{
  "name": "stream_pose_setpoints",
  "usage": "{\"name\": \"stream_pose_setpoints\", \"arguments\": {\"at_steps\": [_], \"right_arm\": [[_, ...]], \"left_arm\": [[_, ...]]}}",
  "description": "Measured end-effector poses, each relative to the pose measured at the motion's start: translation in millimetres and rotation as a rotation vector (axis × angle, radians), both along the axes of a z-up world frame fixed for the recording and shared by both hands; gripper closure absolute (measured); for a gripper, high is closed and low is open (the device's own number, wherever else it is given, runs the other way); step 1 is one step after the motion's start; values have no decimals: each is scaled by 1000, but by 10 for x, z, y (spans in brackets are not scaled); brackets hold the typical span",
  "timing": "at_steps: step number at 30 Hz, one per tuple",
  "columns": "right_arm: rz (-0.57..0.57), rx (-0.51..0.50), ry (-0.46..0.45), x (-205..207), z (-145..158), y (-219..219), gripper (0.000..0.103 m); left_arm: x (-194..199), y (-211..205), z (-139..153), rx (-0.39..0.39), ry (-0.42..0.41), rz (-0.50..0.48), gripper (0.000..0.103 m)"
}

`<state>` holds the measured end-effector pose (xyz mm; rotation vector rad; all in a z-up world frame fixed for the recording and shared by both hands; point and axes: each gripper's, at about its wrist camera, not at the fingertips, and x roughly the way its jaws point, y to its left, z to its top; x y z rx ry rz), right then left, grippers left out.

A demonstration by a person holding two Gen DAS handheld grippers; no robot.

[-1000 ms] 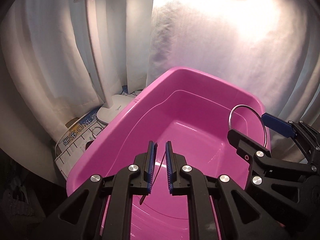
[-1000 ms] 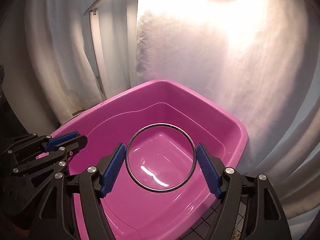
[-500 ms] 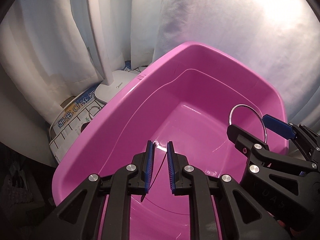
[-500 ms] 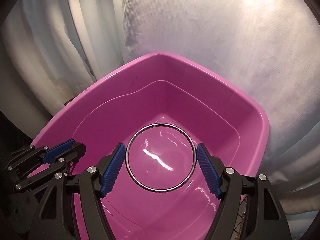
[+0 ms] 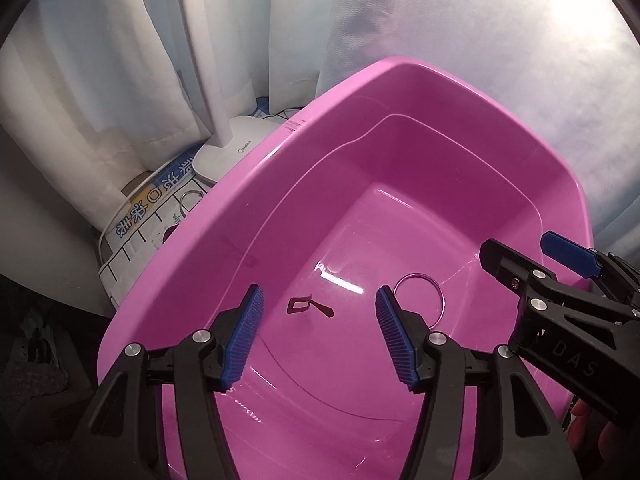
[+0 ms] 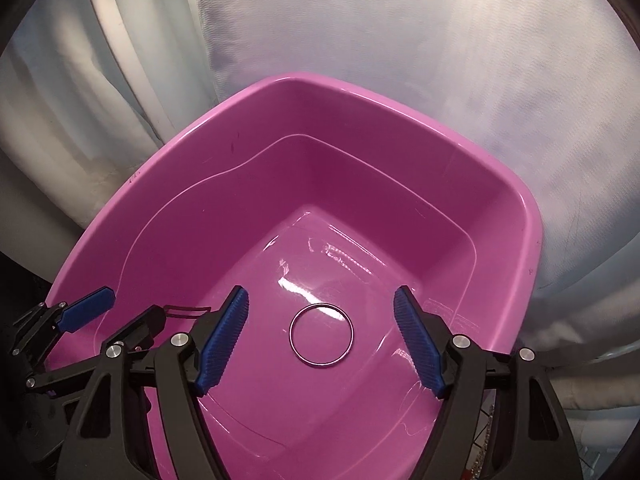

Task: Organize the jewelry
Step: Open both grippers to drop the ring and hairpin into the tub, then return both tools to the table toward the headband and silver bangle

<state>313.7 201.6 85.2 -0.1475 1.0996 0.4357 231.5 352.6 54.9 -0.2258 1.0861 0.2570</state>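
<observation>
My right tongs (image 6: 320,336) hang spread wide over the pink plastic tub (image 6: 532,232), gripping nothing. Between their blue pads (image 6: 222,340), a thin metal bangle (image 6: 321,335) lies flat on the tub's glossy floor. My left tongs (image 6: 116,314) reach in over the tub's left rim, parted too. White curtain (image 6: 400,40) hangs behind.

White curtains (image 5: 100,80) are hanging behind the scene, and a bright textured white cloth (image 6: 400,40) is filling the backdrop to the right. A white lamp base (image 5: 232,148) with a small logo is sitting by the curtains, its white post (image 5: 200,40) rising upward. Beside the base, a printed sheet (image 5: 148,216) with blue and yellow lettering and a ruled grid is lying flat, partly tucked out of sight.
</observation>
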Motion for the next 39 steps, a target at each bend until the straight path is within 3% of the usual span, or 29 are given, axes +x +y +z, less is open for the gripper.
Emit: {"name": "stream_pose_setpoints", "arguments": {"at_steps": [1, 6, 10, 15, 19, 27, 33, 39], "right_arm": [[-7, 5, 8, 16, -8, -13, 31], [-5, 44, -11, -7, 60, -103, 31], [0, 129, -74, -153, 301, -285, 31], [7, 273, -219, -661, 919, -934, 31], [-74, 265, -309, -1185, 1157, -1687, 31], [-369, 161, -271, -2124, 732, -3050, 31], [-463, 127, -197, -2706, 264, -3466, 31], [-472, 154, -120, -3107, -251, -3602, 31]], "left_arm": [[-9, -6, 17, 11, -8, -2, 31], [-35, -2, 45, 20, -20, -5, 30], [-94, 45, 106, 13, -48, 7, 24], [-300, -28, 457, 50, -157, -2, 20], [-535, -277, 732, 58, -255, -42, 16], [-1012, -1276, 697, -52, -281, -242, 16], [-1414, -2038, 276, -93, -212, -364, 15], [-1764, -2404, -203, -75, -120, -358, 15]]}}
